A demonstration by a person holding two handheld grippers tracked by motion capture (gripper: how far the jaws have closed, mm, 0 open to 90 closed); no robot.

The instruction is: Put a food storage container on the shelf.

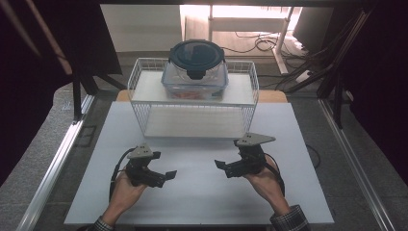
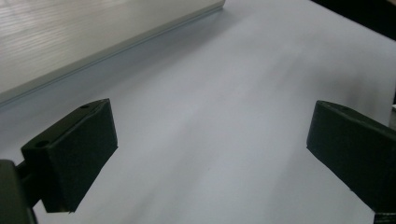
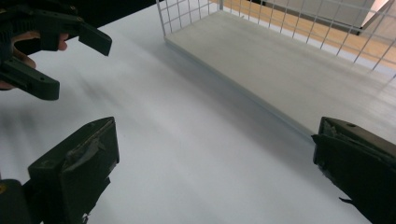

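A clear plastic container point(image 1: 195, 79) with a dark clip-on lid point(image 1: 196, 54) stands on the top shelf of a white wire rack point(image 1: 138, 77) at the back of the table; something orange-red shows through its lower wall. My left gripper point(image 1: 166, 177) is held low over the white table point(image 1: 197, 197) at front left, open and empty, its jaws pointing right. Front right, my right gripper point(image 1: 223, 169) is also open and empty, pointing left. In the left gripper view my left gripper point(image 2: 212, 130) frames bare table. My right gripper point(image 3: 217, 140) faces the rack's lower shelf point(image 3: 280, 70) and the left gripper point(image 3: 51, 51).
The rack's lower shelf point(image 1: 192, 122) holds nothing and opens toward me. Bare white table lies between the two grippers and the rack. Metal rails point(image 1: 53, 163) run along both sides of the table, with cables point(image 1: 255, 43) on the floor behind.
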